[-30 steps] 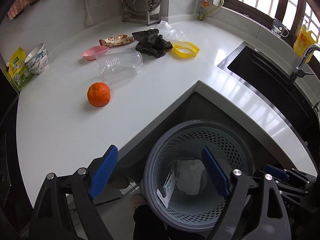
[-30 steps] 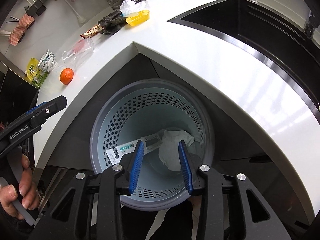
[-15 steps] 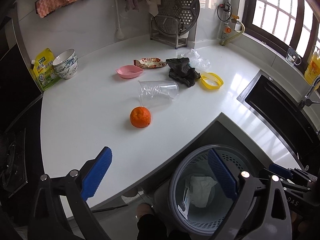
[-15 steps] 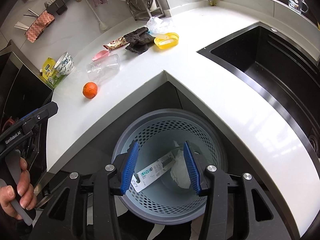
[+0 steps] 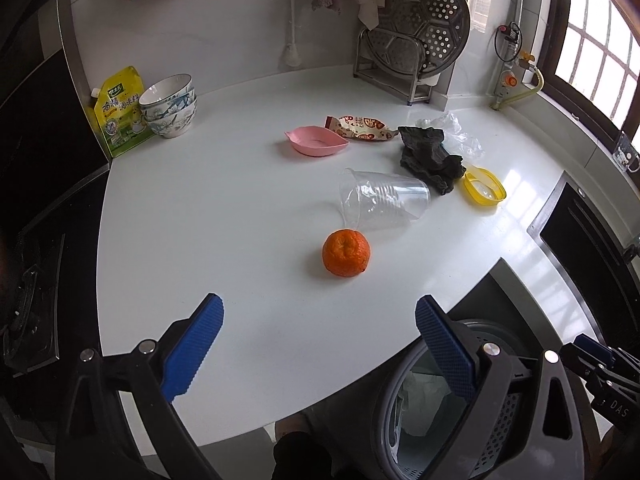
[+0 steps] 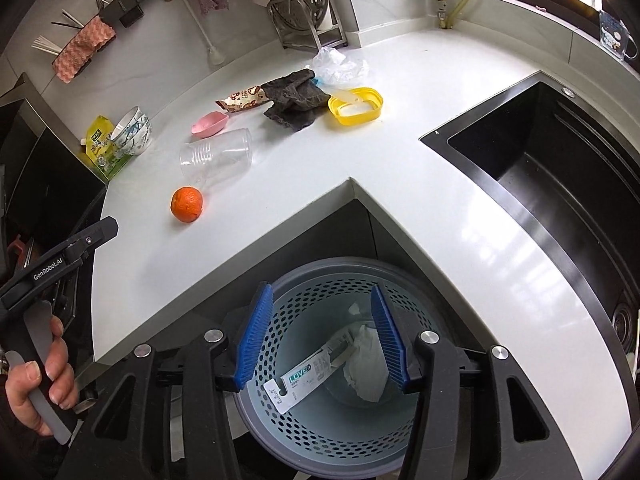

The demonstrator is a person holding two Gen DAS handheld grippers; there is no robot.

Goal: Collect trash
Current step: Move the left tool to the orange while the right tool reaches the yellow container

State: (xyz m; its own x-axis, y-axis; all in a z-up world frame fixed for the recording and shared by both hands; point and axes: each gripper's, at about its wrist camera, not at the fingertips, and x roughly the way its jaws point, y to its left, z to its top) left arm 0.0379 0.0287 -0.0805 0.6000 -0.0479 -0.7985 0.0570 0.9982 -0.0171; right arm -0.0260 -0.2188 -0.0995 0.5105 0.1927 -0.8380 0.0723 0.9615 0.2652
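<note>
The right hand-held gripper hung over the perforated trash basket, its empty jaws opening above crumpled paper inside. The left hand-held gripper gaped wide, empty, over the tabletop, the orange and clear plastic cup beyond.

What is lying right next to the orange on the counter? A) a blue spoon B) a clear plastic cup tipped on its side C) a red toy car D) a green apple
B: the clear plastic cup lies on its side just behind the orange.
</note>
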